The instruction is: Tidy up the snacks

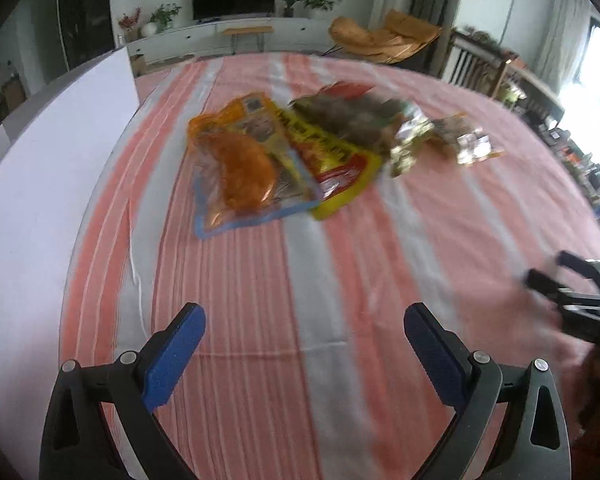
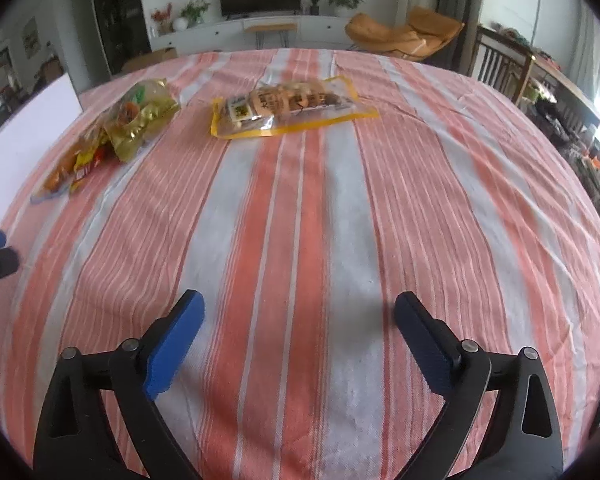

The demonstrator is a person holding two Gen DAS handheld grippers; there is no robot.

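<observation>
Snack packets lie overlapped at centre of left wrist view: orange-filled pouch [image 1: 240, 168] over yellow-red bag [image 1: 336, 168]; yellow-edged biscuit pack [image 2: 288, 106] apart, upper middle of right view. Left gripper [image 1: 304, 344] and right gripper [image 2: 298, 338] fingers spread, empty. Risk: overlap, so one grab may drag two.

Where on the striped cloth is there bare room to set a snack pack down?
Free: the wide near stretch of striped cloth between both open tongs and the packs, and the right side beyond the yellow-edged pack. Crowded: the far left, where the orange pack, red-yellow pack and gold pack overlap.
</observation>
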